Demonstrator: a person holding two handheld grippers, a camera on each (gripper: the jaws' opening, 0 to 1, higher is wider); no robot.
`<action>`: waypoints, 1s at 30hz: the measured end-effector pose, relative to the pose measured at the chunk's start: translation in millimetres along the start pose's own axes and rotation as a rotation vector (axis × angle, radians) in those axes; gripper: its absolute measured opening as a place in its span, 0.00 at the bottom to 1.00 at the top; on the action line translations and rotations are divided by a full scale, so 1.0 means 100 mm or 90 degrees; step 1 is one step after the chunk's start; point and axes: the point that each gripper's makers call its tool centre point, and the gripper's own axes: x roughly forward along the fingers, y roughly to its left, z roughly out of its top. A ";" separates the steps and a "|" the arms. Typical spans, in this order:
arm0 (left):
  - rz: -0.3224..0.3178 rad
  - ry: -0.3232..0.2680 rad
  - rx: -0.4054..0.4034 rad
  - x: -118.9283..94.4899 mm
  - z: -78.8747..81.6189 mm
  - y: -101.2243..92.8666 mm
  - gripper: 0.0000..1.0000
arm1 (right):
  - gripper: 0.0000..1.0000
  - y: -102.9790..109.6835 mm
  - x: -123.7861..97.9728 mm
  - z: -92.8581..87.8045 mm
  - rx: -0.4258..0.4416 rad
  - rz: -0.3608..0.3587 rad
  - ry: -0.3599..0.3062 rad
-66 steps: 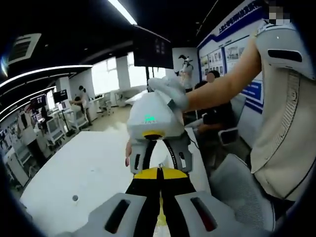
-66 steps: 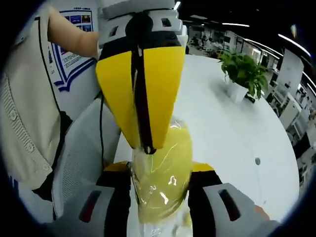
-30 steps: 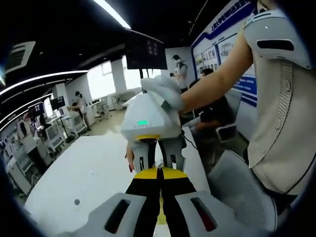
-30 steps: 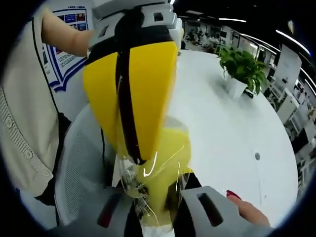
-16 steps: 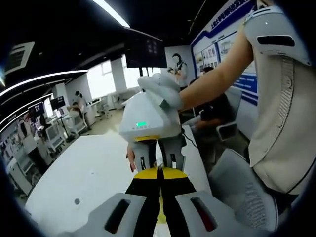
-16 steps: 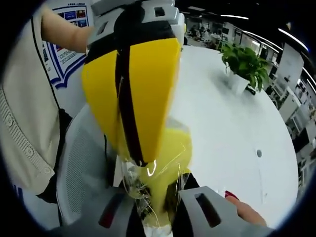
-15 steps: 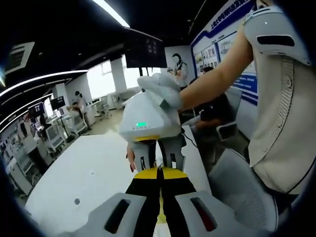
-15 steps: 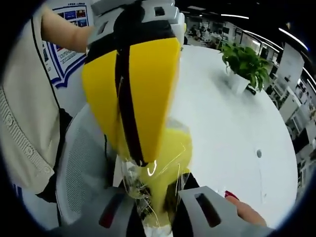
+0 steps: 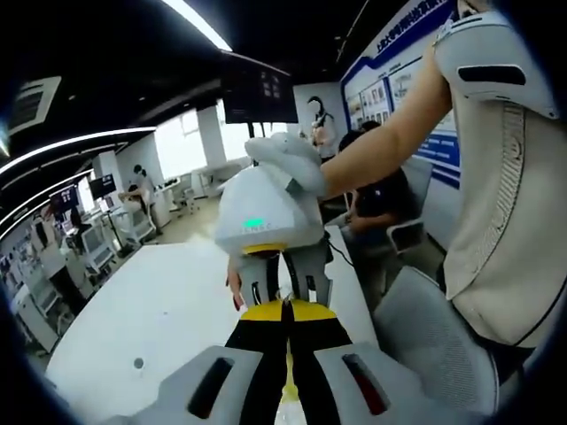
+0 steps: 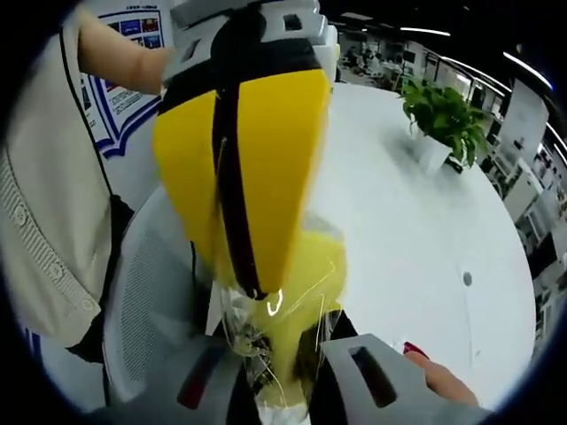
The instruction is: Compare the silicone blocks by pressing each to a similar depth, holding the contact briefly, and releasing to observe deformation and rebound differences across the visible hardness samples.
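Little has shifted over the last half second: we keep both tools locked in the same pose, and only the background drifts slightly with our hands. Our right gripper (image 10: 282, 354) is closed on the yellow silicone block (image 10: 297, 305), which sits wrapped in clear film (image 10: 237, 328) between its jaws and bulges under the squeeze. Our left gripper (image 10: 237, 288) comes in from above with its yellow jaws together, tips pressed into the top of the same block. In the left gripper view the left gripper (image 9: 287, 305) points at the right gripper (image 9: 282, 282), white-housed, held by a gloved hand (image 9: 288, 159). Beyond lie the white table (image 10: 416, 230), a potted plant (image 10: 438, 115) and a mesh chair (image 10: 146, 301). We judge this to be the hold phase; to do it well we should keep the depth steady, avoid sliding on the film, then release cleanly and watch the rebound.
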 end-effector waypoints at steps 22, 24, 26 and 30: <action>-0.003 0.015 0.003 0.00 -0.03 -0.03 0.00 | 0.05 0.06 0.04 -0.02 0.012 0.019 0.007; -0.005 0.015 0.002 0.00 -0.04 -0.04 0.00 | 0.05 0.07 0.05 -0.02 0.009 0.021 0.009; -0.005 0.016 0.006 0.00 -0.04 -0.04 0.00 | 0.05 0.06 0.06 -0.02 0.003 0.018 0.010; -0.001 0.018 0.008 -0.01 -0.03 -0.01 0.00 | 0.05 0.02 0.06 -0.01 -0.013 0.002 0.009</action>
